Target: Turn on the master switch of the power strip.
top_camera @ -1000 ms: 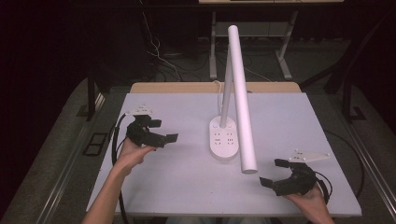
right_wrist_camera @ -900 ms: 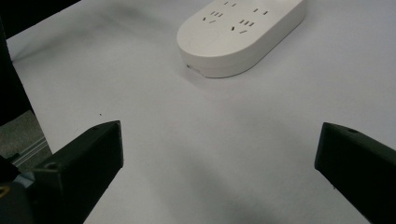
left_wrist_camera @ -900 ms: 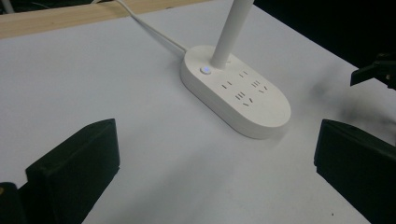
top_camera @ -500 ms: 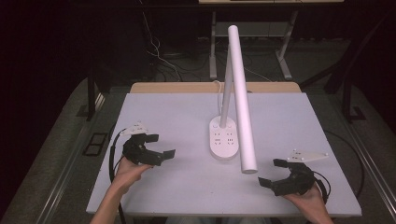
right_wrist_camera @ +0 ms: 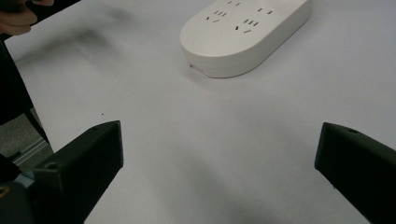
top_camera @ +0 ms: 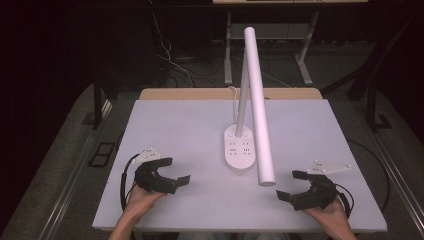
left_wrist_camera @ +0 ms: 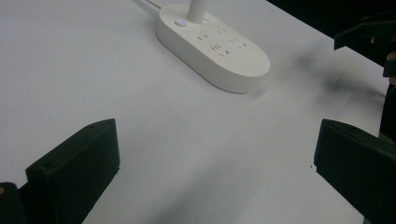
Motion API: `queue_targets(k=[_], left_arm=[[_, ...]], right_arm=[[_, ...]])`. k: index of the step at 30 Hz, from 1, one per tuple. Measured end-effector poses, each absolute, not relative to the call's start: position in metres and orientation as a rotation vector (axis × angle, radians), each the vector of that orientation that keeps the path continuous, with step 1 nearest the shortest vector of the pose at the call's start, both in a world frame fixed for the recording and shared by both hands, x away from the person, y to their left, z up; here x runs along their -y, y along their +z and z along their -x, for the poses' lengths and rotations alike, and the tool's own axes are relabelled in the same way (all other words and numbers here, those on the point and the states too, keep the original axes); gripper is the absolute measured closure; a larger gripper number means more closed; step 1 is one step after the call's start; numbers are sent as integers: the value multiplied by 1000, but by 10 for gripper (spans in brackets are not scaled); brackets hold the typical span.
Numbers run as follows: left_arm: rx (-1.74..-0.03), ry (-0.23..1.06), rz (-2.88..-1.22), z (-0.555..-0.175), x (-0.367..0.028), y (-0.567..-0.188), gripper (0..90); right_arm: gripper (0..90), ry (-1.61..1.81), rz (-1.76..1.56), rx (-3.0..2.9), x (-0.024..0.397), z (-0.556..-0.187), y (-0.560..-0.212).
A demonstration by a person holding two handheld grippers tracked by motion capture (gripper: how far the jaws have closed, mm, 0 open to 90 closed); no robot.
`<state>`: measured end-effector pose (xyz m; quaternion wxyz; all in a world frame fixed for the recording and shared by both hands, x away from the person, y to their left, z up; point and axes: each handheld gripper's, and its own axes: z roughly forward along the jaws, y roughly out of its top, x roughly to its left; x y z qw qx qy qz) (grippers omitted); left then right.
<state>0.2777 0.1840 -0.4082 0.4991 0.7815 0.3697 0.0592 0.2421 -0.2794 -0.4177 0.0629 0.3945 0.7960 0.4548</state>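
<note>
Lamp base (top_camera: 239, 150) sat mid-table, well apart from both my tools, its white bar (top_camera: 260, 107) slanting out over it | left gripper (top_camera: 172, 172) – jaws wide, holding nothing | right gripper (top_camera: 291, 186) – jaws wide, empty | both aimed inward, I judged, to approach the base from either side.

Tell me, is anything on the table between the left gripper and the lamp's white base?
No. Left gripper view shows bare white table between left gripper and lamp base.
</note>
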Motion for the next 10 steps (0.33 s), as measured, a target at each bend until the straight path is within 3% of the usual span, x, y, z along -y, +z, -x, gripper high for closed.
queue_targets(k=[10], left_arm=[[-872,120,-1909,-264,-183,-422,0]], right_arm=[[5,1379,-1183,-2399,280,-241,-418]])
